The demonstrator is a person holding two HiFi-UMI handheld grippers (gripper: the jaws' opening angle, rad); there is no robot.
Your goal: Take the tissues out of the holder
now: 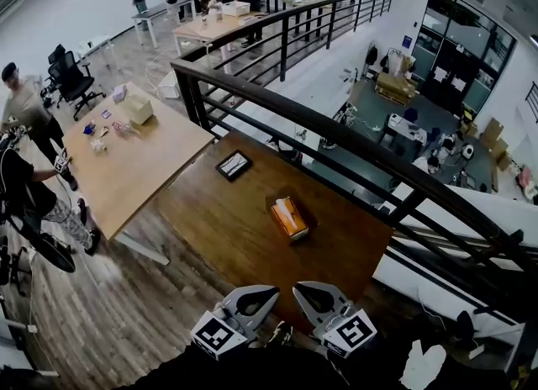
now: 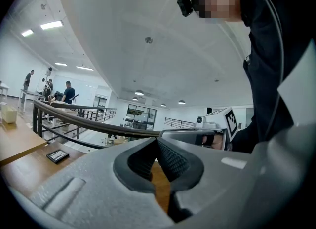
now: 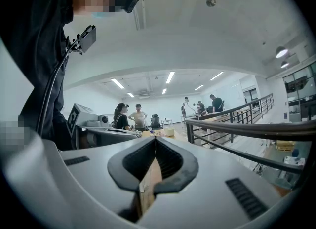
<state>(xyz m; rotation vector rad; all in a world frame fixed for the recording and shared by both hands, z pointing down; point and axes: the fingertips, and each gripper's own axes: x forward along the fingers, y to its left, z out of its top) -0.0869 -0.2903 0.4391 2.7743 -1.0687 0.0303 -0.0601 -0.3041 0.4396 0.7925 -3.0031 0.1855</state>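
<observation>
I'm holding the left hand-held gripper (image 1: 255, 297) and the right hand-held gripper (image 1: 317, 296) side by side at the near edge of the dark table (image 1: 218, 220), each with its jaws pressed together and gripping nothing. The orange tissue holder (image 1: 290, 222) is sitting out in the middle of the table, well apart from both and straight ahead of the gap between them, with a white tissue (image 1: 282, 204) poking from its top. Beyond it, the railing (image 1: 336, 132) is running across.
</observation>
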